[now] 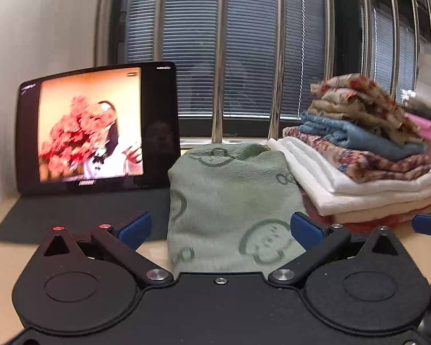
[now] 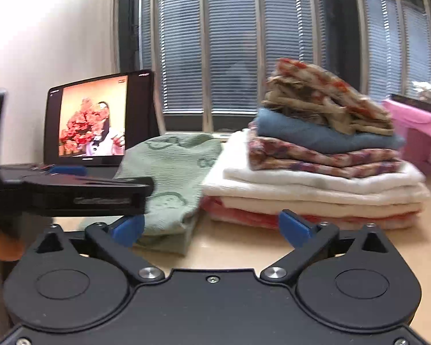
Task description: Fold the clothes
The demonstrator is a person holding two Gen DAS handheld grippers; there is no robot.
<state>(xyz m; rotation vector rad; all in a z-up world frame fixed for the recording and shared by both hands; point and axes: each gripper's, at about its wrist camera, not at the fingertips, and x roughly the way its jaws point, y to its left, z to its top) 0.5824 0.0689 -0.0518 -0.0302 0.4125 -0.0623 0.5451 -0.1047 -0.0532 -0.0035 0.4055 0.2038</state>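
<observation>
Left wrist view: one green cloth [image 1: 229, 201], one folded stack [image 1: 367, 155]; left claw [image 1: 221, 230] and right claw [image 2: 212, 227] spread wide, empty.

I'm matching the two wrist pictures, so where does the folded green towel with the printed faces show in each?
Left wrist: the folded green towel with printed faces lies centre, straight ahead between the open left gripper's fingers.
Right wrist: the same towel sits left of centre, partly behind the left gripper's black body.
Shared landmark: the stack of folded cloths just right of the towel.
</observation>
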